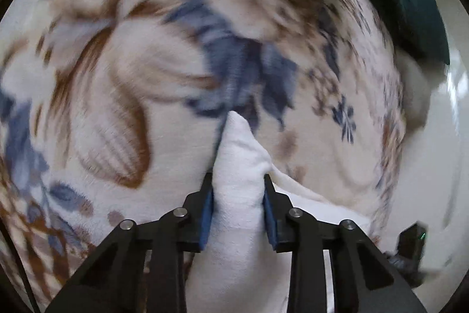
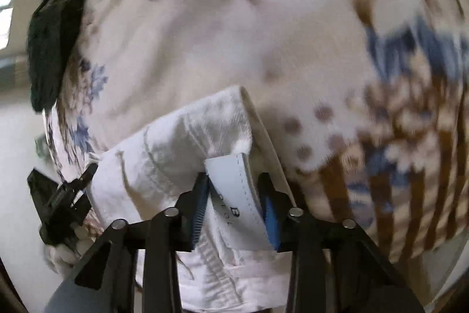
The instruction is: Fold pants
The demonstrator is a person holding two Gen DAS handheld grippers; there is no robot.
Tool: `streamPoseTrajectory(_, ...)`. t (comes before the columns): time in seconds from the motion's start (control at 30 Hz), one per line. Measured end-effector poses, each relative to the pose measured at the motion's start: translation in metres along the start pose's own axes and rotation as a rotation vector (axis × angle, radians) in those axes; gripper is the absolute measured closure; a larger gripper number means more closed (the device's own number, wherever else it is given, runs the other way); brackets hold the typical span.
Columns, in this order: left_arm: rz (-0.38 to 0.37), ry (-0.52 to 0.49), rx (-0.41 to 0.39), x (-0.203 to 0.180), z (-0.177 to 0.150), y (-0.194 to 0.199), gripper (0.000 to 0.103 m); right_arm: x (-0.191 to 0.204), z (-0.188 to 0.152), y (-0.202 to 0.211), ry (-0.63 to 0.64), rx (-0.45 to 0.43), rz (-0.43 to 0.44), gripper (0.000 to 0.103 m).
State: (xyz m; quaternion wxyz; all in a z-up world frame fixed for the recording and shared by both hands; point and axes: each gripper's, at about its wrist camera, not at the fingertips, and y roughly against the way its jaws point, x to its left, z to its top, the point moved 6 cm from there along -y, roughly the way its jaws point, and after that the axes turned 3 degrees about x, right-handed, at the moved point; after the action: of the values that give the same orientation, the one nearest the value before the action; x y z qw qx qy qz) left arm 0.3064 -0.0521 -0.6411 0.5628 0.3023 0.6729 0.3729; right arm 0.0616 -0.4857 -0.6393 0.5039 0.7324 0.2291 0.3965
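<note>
White pants (image 1: 237,166) pinched in left gripper (image 1: 238,181); right gripper (image 2: 234,181) likewise.

The pants (image 2: 187,143) are white, of a woven, slightly textured cloth, with stitched seams and a pale label bearing dark letters at one edge. They are bunched and creased rather than laid flat. In the left wrist view a thick gathered fold of the same white cloth (image 1: 237,166) is seen standing up to a rounded peak.
</note>
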Motion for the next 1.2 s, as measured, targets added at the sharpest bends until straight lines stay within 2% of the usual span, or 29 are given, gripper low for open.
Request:
streamPoseTrajectory(0.1,-0.117,0.142,0.016,0.015,0.003,-0.004,0.073,0.018,0.007,0.000,0.075,-0.029,-0.076,0.072)
streamPoseTrajectory(0.17,-0.129,0.133,0.017,0.010,0.000,0.004,0.068,0.020,0.004,-0.003,0.084,0.016,-0.078,0.064)
streamPoseTrajectory(0.2,-0.127,0.112,0.016,0.004,-0.003,0.010,0.064,0.017,0.003,0.001,0.072,0.029,-0.043,0.053)
streamPoseTrajectory(0.23,-0.117,0.090,0.011,-0.001,-0.008,0.019,0.049,0.013,-0.002,0.005,0.050,0.027,-0.016,0.038)
streamPoseTrajectory(0.27,-0.105,0.064,0.005,-0.006,-0.015,0.026,0.030,0.004,-0.010,0.013,0.009,0.014,0.009,0.032)
streamPoseTrajectory(0.3,-0.086,0.032,-0.001,-0.010,-0.022,0.032,0.024,-0.005,-0.017,0.017,-0.018,0.013,0.032,0.026)
streamPoseTrajectory(0.33,-0.063,0.004,-0.013,-0.012,-0.028,0.037,0.021,-0.013,-0.026,0.016,-0.055,0.026,0.059,0.026)
streamPoseTrajectory(0.43,-0.041,-0.049,0.003,-0.016,-0.052,0.038,0.021,-0.049,-0.060,-0.007,-0.197,0.130,0.105,0.026)
streamPoseTrajectory(0.47,-0.046,-0.056,0.022,-0.017,-0.060,0.031,0.021,-0.056,-0.070,-0.020,-0.256,0.167,0.142,0.026)
streamPoseTrajectory(0.5,-0.035,-0.058,0.027,-0.017,-0.065,0.024,0.021,-0.054,-0.073,-0.030,-0.294,0.175,0.216,0.029)
streamPoseTrajectory(0.53,-0.001,-0.062,0.016,-0.016,-0.067,0.019,0.033,-0.053,-0.077,-0.035,-0.333,0.166,0.280,0.048)
streamPoseTrajectory(0.6,0.066,-0.080,-0.012,-0.008,-0.067,0.014,0.061,-0.050,-0.075,-0.029,-0.297,0.107,0.228,0.066)
streamPoseTrajectory(0.63,0.063,-0.073,-0.021,-0.003,-0.067,0.014,0.066,-0.047,-0.072,-0.024,-0.257,0.077,0.184,0.075)
streamPoseTrajectory(0.67,0.049,-0.045,-0.026,0.003,-0.065,0.014,0.067,-0.044,-0.068,-0.022,-0.198,0.046,0.107,0.076)
streamPoseTrajectory(0.7,0.035,-0.030,-0.019,0.007,-0.065,0.012,0.067,-0.047,-0.066,-0.020,-0.167,0.042,0.071,0.078)
streamPoseTrajectory(0.73,0.015,-0.008,-0.004,0.011,-0.063,0.008,0.066,-0.048,-0.064,-0.024,-0.164,0.058,0.086,0.078)
streamPoseTrajectory(0.77,0.003,0.002,0.011,0.011,-0.061,0.007,0.063,-0.048,-0.063,-0.024,-0.181,0.070,0.134,0.077)
streamPoseTrajectory(0.8,-0.002,0.002,0.015,0.011,-0.061,0.010,0.061,-0.049,-0.063,-0.021,-0.189,0.076,0.183,0.071)
streamPoseTrajectory(0.9,-0.032,-0.018,0.033,0.004,-0.071,0.023,0.042,-0.048,-0.076,-0.011,-0.213,0.088,0.379,0.025)
streamPoseTrajectory(0.97,-0.050,-0.048,0.038,-0.001,-0.081,0.028,0.031,-0.047,-0.089,-0.015,-0.217,0.109,0.467,0.023)
streamPoseTrajectory(1.0,-0.057,-0.065,0.033,-0.003,-0.087,0.029,0.029,-0.042,-0.096,-0.026,-0.216,0.138,0.494,0.023)
streamPoseTrajectory(1.07,-0.061,-0.078,0.025,-0.002,-0.094,0.027,0.028,-0.039,-0.103,-0.048,-0.217,0.184,0.478,0.023)
streamPoseTrajectory(1.13,-0.071,-0.048,0.033,0.004,-0.096,0.022,0.028,-0.020,-0.101,-0.072,-0.230,0.188,0.549,0.021)
streamPoseTrajectory(1.17,-0.076,-0.028,0.038,0.008,-0.096,0.021,0.028,-0.017,-0.100,-0.070,-0.222,0.179,0.573,0.021)
streamPoseTrajectory(1.2,-0.085,-0.014,0.044,0.010,-0.095,0.020,0.028,0.004,-0.096,-0.077,-0.198,0.157,0.584,0.021)
